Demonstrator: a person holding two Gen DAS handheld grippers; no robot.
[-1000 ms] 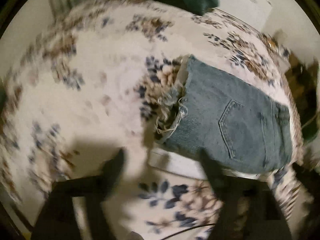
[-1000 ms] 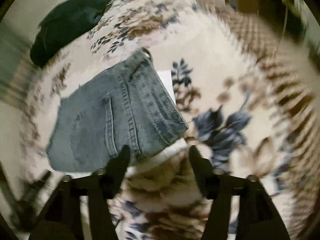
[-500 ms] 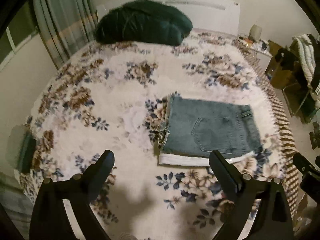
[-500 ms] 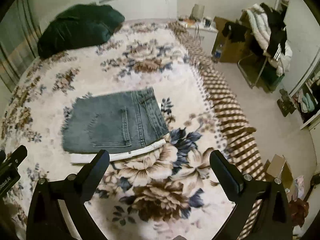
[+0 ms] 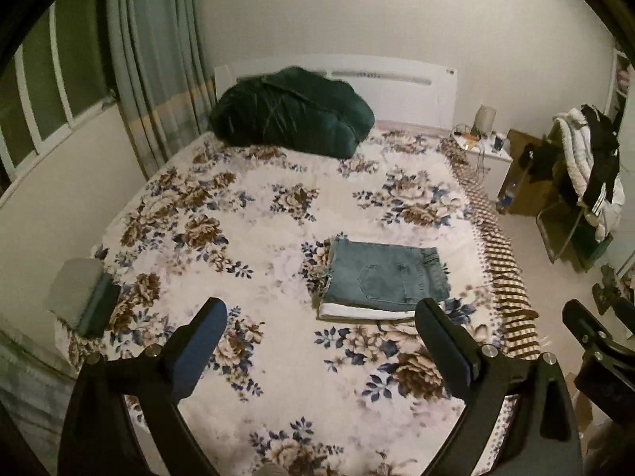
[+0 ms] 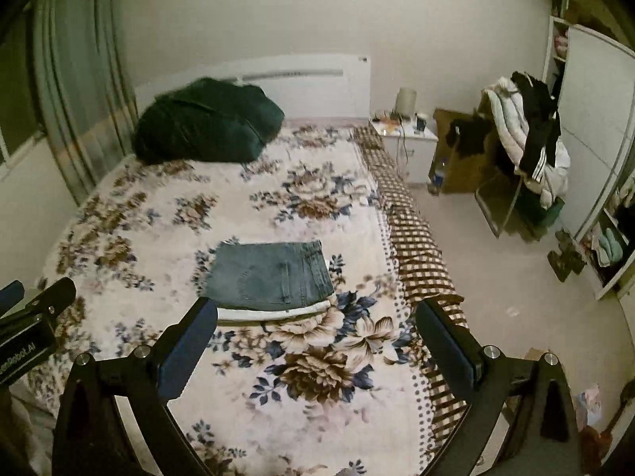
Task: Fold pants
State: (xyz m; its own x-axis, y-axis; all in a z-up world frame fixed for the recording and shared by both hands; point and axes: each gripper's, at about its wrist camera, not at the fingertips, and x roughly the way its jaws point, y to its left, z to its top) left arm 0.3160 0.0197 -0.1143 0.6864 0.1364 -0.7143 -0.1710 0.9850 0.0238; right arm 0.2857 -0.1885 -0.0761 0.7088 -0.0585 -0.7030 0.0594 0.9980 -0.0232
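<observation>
Folded jeans point(image 5: 387, 277) lie flat on floral bed blanket point(image 5: 246, 238) atop a white folded garment point(image 5: 357, 312), left gripper point(image 5: 321, 341) spread wide, well apart above.

The small items on the nightstand point(image 5: 482, 146) are too small to identify, the white layer point(image 6: 274, 311) under the folded pants point(image 6: 270, 275) shows only its edge, and the bed point(image 5: 278, 377) runs off the bottom.

One folded pair of blue denim pants point(image 5: 387, 277) at 3 o'clock on one floral bedspread point(image 5: 258, 238), one dark green bundle point(image 5: 291, 113) at 12 o'clock, two black two-finger grippers, left point(image 5: 321, 325) and right point(image 6: 317, 327), one white nightstand point(image 6: 405, 146)
</observation>
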